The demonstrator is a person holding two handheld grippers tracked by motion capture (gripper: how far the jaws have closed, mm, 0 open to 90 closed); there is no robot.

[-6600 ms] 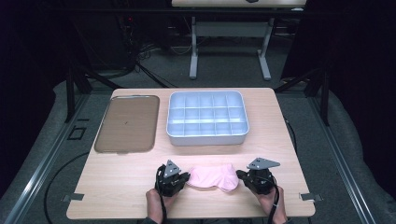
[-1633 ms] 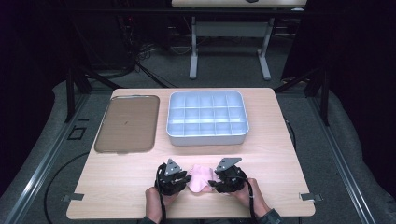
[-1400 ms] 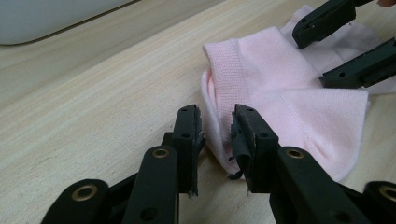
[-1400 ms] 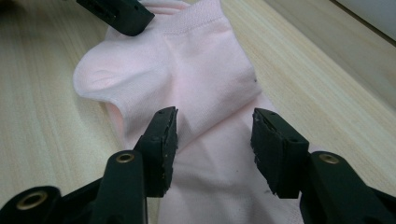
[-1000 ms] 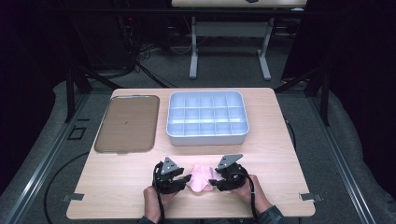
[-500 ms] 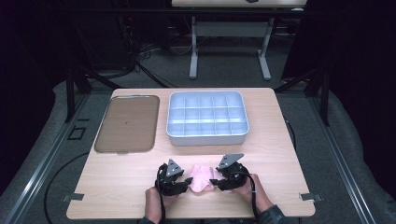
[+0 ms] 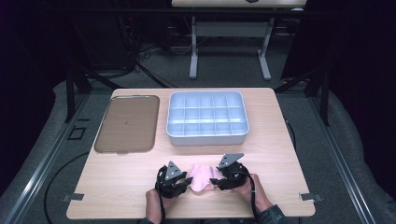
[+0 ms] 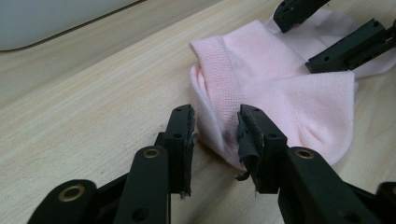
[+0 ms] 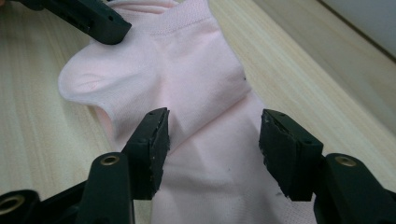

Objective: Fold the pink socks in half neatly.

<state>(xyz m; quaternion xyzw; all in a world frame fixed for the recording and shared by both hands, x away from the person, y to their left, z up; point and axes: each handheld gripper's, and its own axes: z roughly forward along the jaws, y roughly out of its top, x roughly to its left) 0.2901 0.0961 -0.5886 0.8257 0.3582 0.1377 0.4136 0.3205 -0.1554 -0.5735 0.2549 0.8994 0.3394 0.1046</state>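
Pink socks (image 7: pixel 200 176) half folded on the tabletop (image 7: pixel 140 182)

The left gripper (image 8: pixel 215 135) had just been closing on a folded edge; the right gripper (image 9: pixel 214 140) stood open over them; the compartment tray (image 7: pixel 207 117) sat empty.

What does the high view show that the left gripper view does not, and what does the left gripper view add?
High view alone: the brown tray, the whole grey divided bin, both hands and the table's edges.

Left gripper view alone: the ribbed cuff of the pink sock up close, with a fold of its edge between the left gripper jaws, which have just been closing.

Both: the pink sock lying folded on the wooden table, and the right gripper reaching onto it from the other side.
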